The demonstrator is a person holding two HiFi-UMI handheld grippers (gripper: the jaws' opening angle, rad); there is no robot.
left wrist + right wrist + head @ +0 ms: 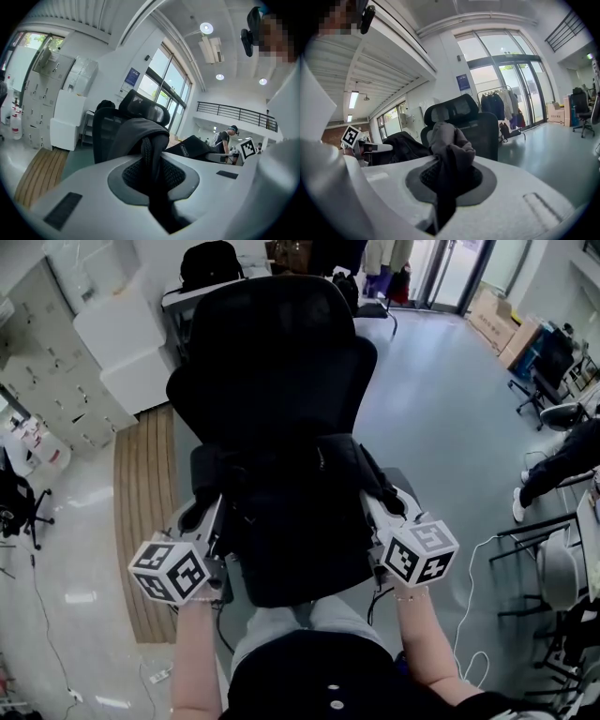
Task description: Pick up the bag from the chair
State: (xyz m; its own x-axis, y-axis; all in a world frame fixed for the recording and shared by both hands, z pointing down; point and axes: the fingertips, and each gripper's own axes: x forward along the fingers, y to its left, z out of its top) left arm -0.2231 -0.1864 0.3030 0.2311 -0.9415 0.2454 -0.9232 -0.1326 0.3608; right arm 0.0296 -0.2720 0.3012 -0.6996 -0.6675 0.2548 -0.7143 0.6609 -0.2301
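The black bag [291, 521] between left gripper [208, 514] and right gripper [373, 502] blurs into the chair [272, 362] beyond — both jaws pinch its fabric, nearly closed.

A black office chair [272, 343] with a tall back is seen standing on a glossy grey floor [441, 409]. Its seat is hidden from view by a black bag [291, 521]; whether the bag rests on it cannot be told. On the floor, a strip of wooden slats [141, 512] is laid just left of the chair, white cabinets [117, 343] are set beyond the strip, cardboard boxes [502, 329] are stacked at the far right, and a white cable [472, 587] is trailed near the right edge.
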